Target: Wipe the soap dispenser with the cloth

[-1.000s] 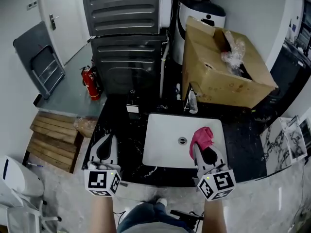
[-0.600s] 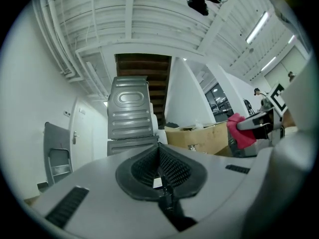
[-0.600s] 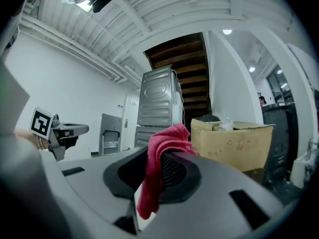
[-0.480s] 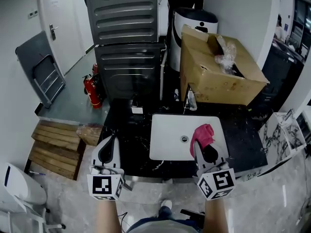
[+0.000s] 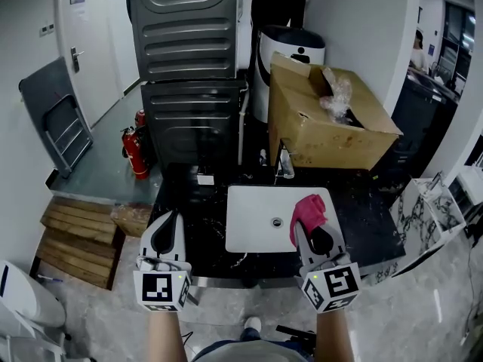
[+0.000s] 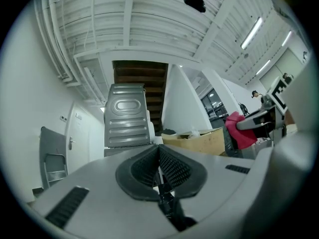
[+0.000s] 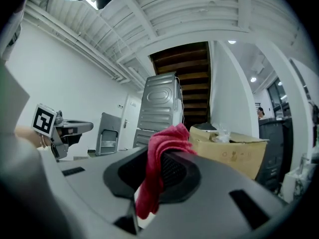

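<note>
A small pale soap dispenser (image 5: 281, 164) stands by the tap at the back edge of the white sink (image 5: 249, 228). My right gripper (image 5: 305, 228) hovers over the sink's front right corner, shut on a red cloth (image 5: 309, 208) that bunches out past its tips. In the right gripper view the cloth (image 7: 162, 146) hangs between the dark pads of that gripper (image 7: 157, 169). My left gripper (image 5: 172, 217) is over the black counter left of the sink, shut with nothing in it. Its pads (image 6: 172, 166) meet in the left gripper view, where the cloth (image 6: 238, 129) shows at the right.
A black counter (image 5: 366, 217) surrounds the sink. An open cardboard box (image 5: 332, 130) sits behind it, with a white bin (image 5: 290, 51) beyond. A grey stacked washer and dryer (image 5: 189, 59) stands at the back left, beside a red fire extinguisher (image 5: 136, 148). Wooden pallets (image 5: 75, 232) lie on the floor.
Both grippers have lifted a little at the counter's front, the cloth still in the right one. The head view has tilted up, so more of the back wall shows.
</note>
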### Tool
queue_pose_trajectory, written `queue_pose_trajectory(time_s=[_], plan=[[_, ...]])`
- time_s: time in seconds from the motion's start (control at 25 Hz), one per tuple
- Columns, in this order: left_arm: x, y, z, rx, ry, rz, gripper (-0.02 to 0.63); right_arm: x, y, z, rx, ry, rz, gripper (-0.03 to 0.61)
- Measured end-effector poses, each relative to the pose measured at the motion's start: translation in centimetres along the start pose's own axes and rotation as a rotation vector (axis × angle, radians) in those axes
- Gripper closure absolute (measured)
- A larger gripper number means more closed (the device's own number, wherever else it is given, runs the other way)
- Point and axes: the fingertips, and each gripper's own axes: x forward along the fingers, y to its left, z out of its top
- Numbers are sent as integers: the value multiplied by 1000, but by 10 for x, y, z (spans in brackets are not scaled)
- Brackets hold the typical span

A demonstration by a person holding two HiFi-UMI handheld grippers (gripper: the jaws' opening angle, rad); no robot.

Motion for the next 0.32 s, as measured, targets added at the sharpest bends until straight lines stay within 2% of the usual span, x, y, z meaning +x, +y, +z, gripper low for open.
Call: queue_pose_trajectory(time_s=[0.32], plan=[[0,0,7,19,-12,-10,601,1,-3,5,-20,-2,-14,522]])
